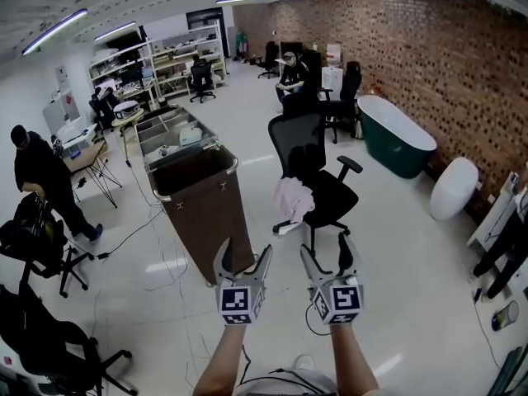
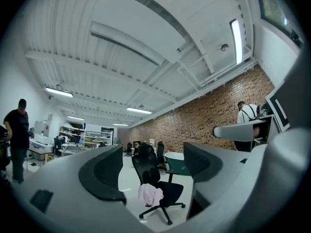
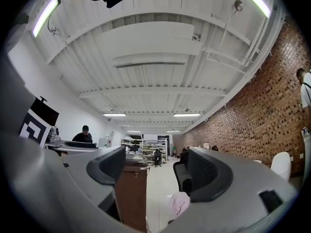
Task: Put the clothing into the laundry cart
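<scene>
Left gripper [image 1: 246, 252] and right gripper [image 1: 323, 247] both have their jaws spread, with nothing between them. Beyond them, a pink garment [image 1: 293, 198] is draped over the seat's front edge of a black office chair [image 1: 299, 144], near the brown laundry cart [image 1: 206, 213].

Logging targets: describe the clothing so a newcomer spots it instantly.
Between the red brick wall and the tall brown laundry cart stands a black mesh office chair. A crumpled pale pink garment drapes over its seat edge, the only pink thing around.
</scene>
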The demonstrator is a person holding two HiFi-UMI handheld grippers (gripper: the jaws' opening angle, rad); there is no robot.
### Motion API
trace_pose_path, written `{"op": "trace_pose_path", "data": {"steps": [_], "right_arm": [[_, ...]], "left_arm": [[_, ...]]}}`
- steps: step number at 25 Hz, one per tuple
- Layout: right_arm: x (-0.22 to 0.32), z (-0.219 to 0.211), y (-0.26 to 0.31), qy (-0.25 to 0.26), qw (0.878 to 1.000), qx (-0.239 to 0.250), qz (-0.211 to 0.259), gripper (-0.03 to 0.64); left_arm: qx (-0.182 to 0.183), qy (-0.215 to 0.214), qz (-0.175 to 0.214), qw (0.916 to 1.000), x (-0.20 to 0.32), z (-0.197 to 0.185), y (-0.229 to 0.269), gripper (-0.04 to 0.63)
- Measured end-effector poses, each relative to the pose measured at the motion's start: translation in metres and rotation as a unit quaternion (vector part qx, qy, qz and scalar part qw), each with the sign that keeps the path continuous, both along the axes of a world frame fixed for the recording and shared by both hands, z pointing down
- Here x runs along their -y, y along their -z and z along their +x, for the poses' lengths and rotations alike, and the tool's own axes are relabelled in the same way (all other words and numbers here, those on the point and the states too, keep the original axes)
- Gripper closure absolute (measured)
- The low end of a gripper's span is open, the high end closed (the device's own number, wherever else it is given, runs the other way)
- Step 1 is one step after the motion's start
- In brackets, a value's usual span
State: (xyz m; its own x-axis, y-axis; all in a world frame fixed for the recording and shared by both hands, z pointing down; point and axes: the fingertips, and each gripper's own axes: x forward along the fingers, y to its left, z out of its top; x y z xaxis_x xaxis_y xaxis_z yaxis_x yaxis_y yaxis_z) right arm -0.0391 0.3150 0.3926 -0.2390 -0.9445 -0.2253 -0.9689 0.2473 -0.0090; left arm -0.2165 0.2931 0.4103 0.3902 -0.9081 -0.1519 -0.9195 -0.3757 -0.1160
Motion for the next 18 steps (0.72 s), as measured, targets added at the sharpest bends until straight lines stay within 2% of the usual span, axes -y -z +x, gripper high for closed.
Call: {"op": "trace_pose_path", "data": {"steps": [5, 9, 13, 18], "right_arm": [[0.038, 0.052, -0.002, -0.001, 1.0, 0.0, -0.005, 0.201], [0.061, 0.085, -0.008, 0.003, 1.0, 0.003, -0.008, 0.201], [0.08, 0.106, -0.016, 0.005, 1.0, 0.018, -0.02, 0.201], [0.104, 0.114, -0.021, 0.012, 0.999, 0.032, -0.02, 0.201]], "left_arm": [[0.003, -0.009, 0.005, 0.9999, 0.04, 0.059, 0.001, 0.215], [0.001, -0.007, -0.006, 1.0, 0.06, 0.091, -0.009, 0.215], [0.013, -0.002, -0.019, 0.9997, 0.072, 0.107, -0.02, 0.215], [0.026, 0.012, -0.021, 0.9994, 0.093, 0.11, -0.019, 0.215]]}}
